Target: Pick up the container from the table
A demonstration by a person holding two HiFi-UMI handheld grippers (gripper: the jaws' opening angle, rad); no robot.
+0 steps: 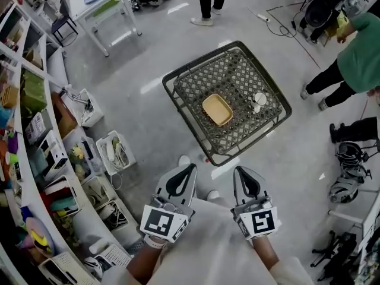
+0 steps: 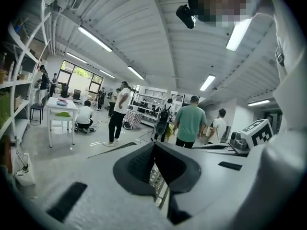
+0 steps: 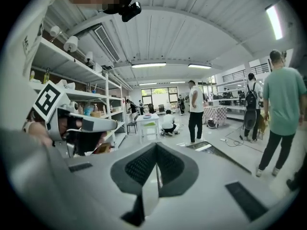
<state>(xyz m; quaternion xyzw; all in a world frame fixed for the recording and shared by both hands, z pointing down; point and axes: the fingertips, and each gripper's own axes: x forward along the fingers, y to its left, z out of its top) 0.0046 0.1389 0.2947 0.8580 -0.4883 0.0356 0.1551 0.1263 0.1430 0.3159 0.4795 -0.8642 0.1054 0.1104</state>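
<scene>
A shallow tan container sits near the middle of a dark lattice-top table, seen from above in the head view. My left gripper and right gripper hang side by side short of the table's near edge, well apart from the container. Both are shut with nothing between the jaws. In the left gripper view the left gripper has its jaws closed in a point, with a sliver of the table's lattice showing beneath. The right gripper is likewise closed and points across the room; the container is out of its view.
Two small white objects lie on the table right of the container. Cluttered shelves line the left side. A person in a green shirt stands at the right, another person beyond the table. Gear lies on the floor at right.
</scene>
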